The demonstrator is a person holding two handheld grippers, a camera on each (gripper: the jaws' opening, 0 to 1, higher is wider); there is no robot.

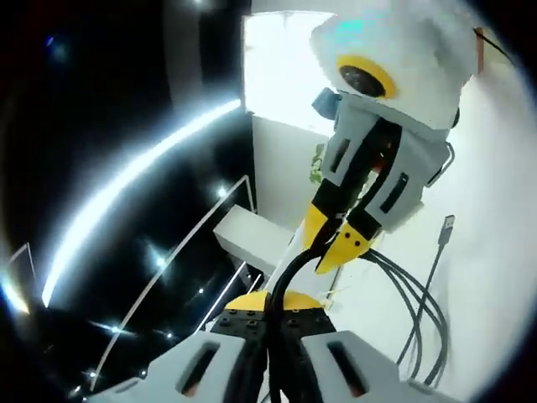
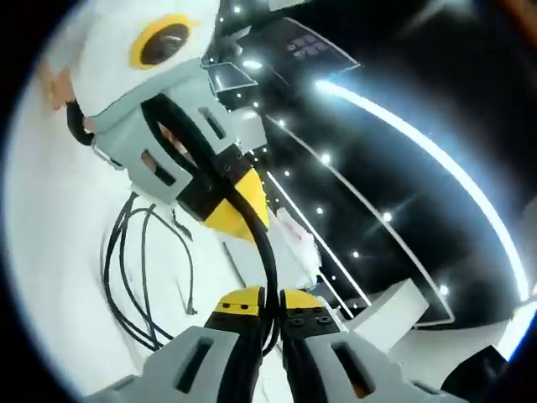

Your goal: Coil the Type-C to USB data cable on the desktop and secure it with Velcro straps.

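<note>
Cable (image 1: pixel 424 323) loops hang slack over the white desktop (image 1: pixel 495 277), its plug (image 1: pixel 447 227) dangling at the far right. Left gripper (image 1: pixel 275 323) has its jaws pinched tight on one black strand, and right gripper (image 2: pixel 270 323) clamps the same strand, both tips nearly touching.
</note>
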